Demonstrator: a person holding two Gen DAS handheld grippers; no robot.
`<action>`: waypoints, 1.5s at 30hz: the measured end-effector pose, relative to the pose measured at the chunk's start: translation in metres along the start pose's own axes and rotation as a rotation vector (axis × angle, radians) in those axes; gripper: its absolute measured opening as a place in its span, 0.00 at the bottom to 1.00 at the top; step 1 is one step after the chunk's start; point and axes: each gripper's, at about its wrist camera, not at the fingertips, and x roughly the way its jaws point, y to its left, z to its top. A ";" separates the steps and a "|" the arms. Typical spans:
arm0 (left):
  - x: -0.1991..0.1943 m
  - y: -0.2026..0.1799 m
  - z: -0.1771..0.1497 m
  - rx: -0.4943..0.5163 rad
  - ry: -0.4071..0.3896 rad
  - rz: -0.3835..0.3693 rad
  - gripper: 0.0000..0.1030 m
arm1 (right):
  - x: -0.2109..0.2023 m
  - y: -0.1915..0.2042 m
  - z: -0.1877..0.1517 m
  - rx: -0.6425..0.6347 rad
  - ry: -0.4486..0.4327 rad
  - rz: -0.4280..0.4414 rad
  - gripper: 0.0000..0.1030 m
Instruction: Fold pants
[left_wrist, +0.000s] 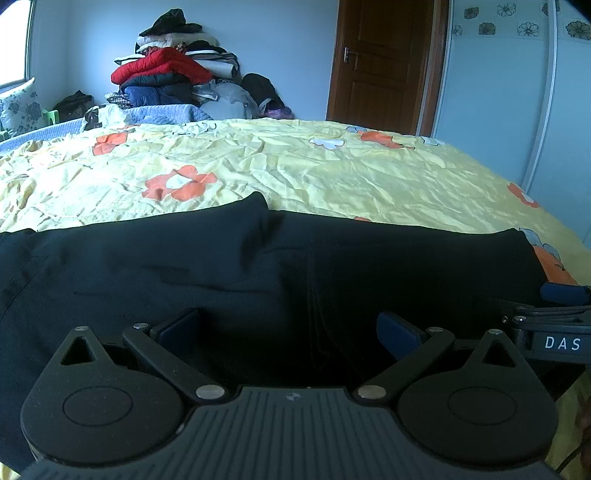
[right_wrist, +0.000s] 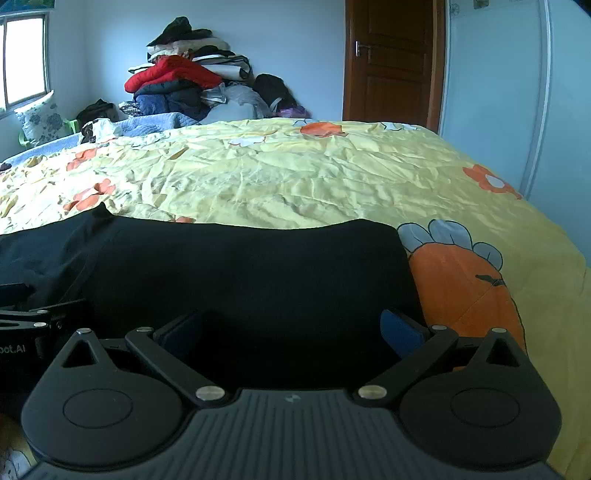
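Black pants (left_wrist: 258, 266) lie flat across the near part of a bed with a yellow flowered cover (left_wrist: 295, 166). My left gripper (left_wrist: 288, 332) stands open low over the pants, blue pads wide apart with only cloth lying under them. The right gripper's fingers (left_wrist: 561, 295) show at the right edge of the left wrist view. In the right wrist view the pants (right_wrist: 240, 273) end at the right beside an orange flower print. My right gripper (right_wrist: 291, 332) is open above that end of the cloth. The left gripper's body (right_wrist: 22, 321) sits at the left edge.
A tall pile of folded clothes and quilts (left_wrist: 173, 74) stands against the far wall. A brown wooden door (left_wrist: 384, 62) is at the back right, a white wardrobe (left_wrist: 517, 92) to the right, a window (right_wrist: 26, 59) at the left. The bed cover (right_wrist: 314, 173) stretches beyond the pants.
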 end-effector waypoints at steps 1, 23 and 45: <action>0.000 0.000 0.000 0.000 0.000 0.000 1.00 | 0.000 0.000 0.000 0.000 0.000 0.001 1.00; -0.049 0.018 0.008 0.054 -0.097 0.084 0.99 | 0.000 0.000 0.000 0.002 0.002 0.000 1.00; -0.116 0.201 0.007 -0.259 -0.070 0.449 0.96 | -0.085 0.133 0.015 -0.512 -0.380 0.276 1.00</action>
